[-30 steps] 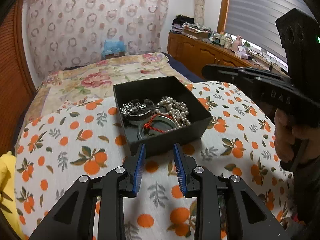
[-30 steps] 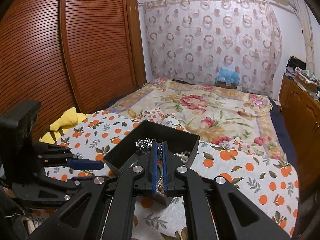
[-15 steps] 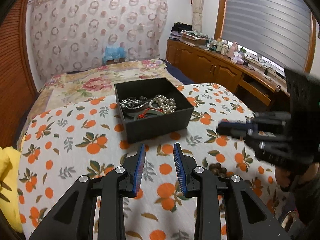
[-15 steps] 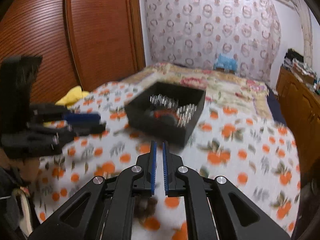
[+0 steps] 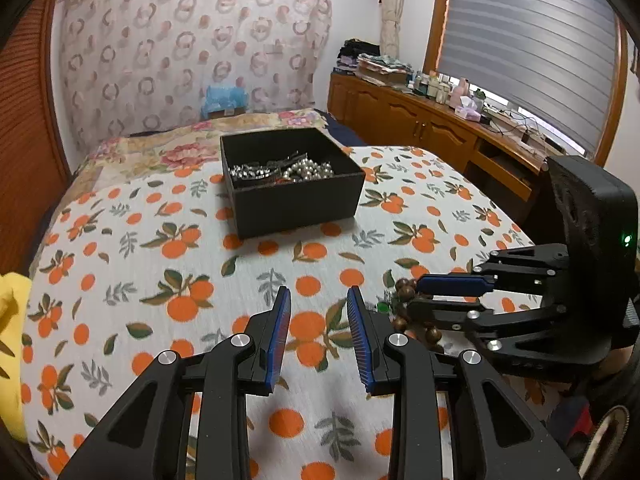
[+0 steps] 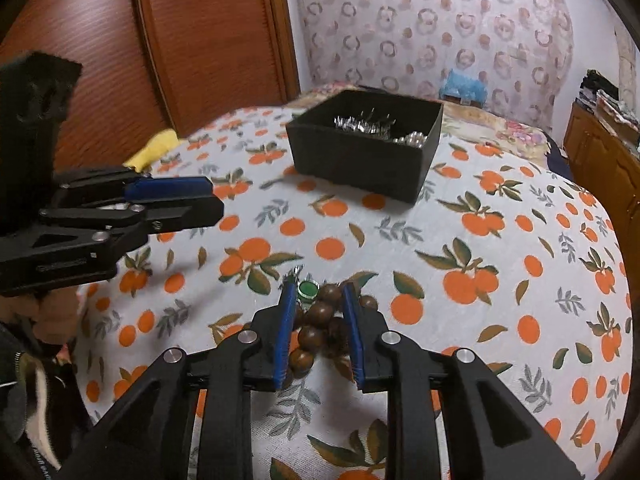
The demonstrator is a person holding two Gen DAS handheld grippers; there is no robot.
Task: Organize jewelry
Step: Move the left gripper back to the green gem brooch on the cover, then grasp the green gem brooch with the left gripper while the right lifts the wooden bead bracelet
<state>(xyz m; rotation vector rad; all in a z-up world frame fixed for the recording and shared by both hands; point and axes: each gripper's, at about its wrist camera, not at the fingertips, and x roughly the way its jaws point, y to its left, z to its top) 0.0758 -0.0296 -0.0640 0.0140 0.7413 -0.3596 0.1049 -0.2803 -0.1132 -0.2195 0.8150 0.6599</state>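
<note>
A black jewelry box [image 5: 292, 184] with silver pieces and pearls stands on the orange-print cloth; it also shows in the right wrist view [image 6: 366, 148]. A brown wooden bead bracelet [image 6: 320, 328] with a green stone [image 6: 308, 290] lies on the cloth near the front. My right gripper [image 6: 316, 300] is open, with a finger on each side of the beads, low over the cloth. It shows in the left wrist view [image 5: 416, 296] beside the beads [image 5: 404, 312]. My left gripper [image 5: 316, 308] is open and empty, held above the cloth left of the beads.
The orange-print cloth [image 5: 140, 264] covers a bed. A yellow cloth [image 5: 12, 320] lies at the left edge. A wooden wardrobe [image 6: 180, 40] stands to the left. A wooden dresser [image 5: 440, 132] with clutter runs along the right under the window.
Both grippers have pulled back from the box toward the front. The right gripper has opened and come down around the wooden bead bracelet.
</note>
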